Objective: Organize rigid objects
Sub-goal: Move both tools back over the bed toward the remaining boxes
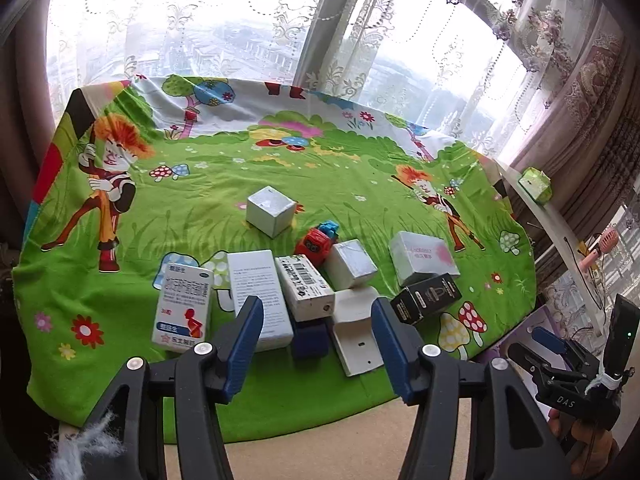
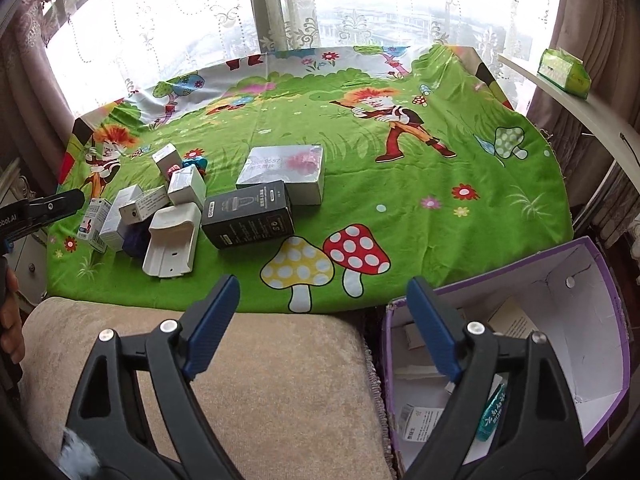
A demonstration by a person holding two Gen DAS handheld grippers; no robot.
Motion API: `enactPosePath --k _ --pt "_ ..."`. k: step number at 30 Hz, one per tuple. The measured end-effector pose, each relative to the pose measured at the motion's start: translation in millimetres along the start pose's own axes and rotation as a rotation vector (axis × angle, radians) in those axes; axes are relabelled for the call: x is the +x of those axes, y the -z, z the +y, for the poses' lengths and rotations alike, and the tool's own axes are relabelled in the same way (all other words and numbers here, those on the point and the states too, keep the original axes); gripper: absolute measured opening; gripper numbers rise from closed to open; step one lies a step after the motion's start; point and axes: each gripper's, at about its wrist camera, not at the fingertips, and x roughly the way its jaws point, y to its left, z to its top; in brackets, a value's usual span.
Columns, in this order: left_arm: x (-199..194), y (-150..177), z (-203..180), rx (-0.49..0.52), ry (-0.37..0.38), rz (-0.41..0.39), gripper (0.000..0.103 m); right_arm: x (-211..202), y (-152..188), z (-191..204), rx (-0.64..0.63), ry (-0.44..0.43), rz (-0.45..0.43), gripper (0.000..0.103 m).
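Purple bin holds a few items — most boxes remain on tabletop; both grippers' fingers apart, empty.

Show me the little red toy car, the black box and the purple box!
red toy car [image 1: 314, 243], left wrist view, on its red front.
black box [image 2: 249, 216], right wrist view, on its top face.
purple box [image 2: 584, 312], right wrist view, on its white inside wall.

dark blue item: mostly hidden under boxes | purple bin: cut off

Green tissue pack on white shelf.
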Motion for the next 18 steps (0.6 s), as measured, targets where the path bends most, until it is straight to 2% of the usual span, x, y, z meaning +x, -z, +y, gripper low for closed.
enactPosePath --k 6,11,18 --pt "3.8 -2.3 27.1 -0.017 -0.096 -0.044 0.063 15.4 -13.5 23.2 -0.07 -0.018 -0.01 0.094" --pt "17.5 2.6 48.4 -0.046 -0.18 -0.009 0.063 28.8 -22.2 42.6 -0.136 -0.026 -0.022 0.095" --pt "33.4 11.1 67.0 -0.096 -0.213 0.052 0.063 51.3 -30.5 62.5 -0.212 -0.054 -0.005 0.095"
